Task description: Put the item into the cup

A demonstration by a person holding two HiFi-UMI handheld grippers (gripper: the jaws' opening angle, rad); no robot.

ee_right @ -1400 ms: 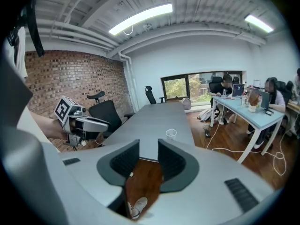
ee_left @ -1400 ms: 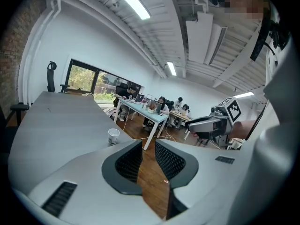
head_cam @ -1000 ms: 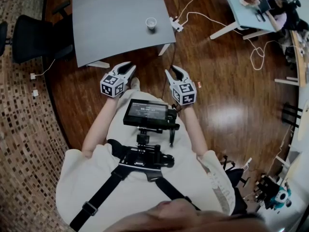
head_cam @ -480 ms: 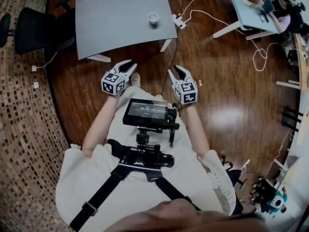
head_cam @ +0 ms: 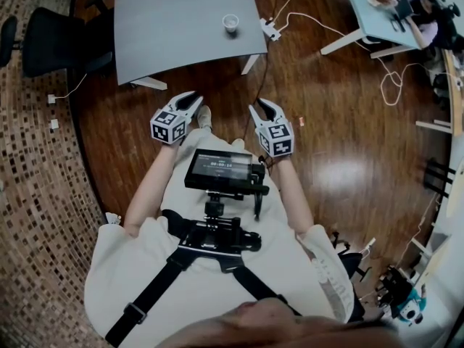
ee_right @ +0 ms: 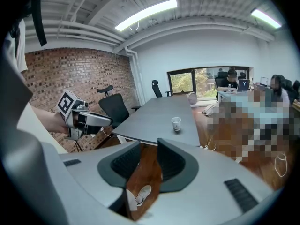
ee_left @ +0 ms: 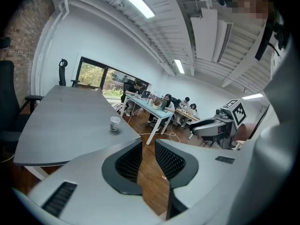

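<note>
A small white paper cup (head_cam: 230, 23) stands near the right edge of a grey table (head_cam: 174, 27), well ahead of both grippers. It also shows in the left gripper view as the cup (ee_left: 115, 123) and in the right gripper view as the cup (ee_right: 176, 123). My left gripper (head_cam: 193, 98) and right gripper (head_cam: 262, 105) hover side by side over the wooden floor, short of the table. Both are open, with only floor between the jaws of the left gripper (ee_left: 148, 146) and the right gripper (ee_right: 149, 146). A tiny pinkish thing (head_cam: 301, 122) lies on the floor to the right of the right gripper.
Black office chairs (head_cam: 51, 42) stand left of the table. A power strip with white cables (head_cam: 268, 31) lies on the floor by its right corner. A second desk (head_cam: 362, 20) with seated people is at the far right. A screen rig (head_cam: 221, 169) hangs at the person's chest.
The table and cup sit a little higher in the head view than a second ago. Both grippers keep nearly the same places before the body, still with nothing in them.
</note>
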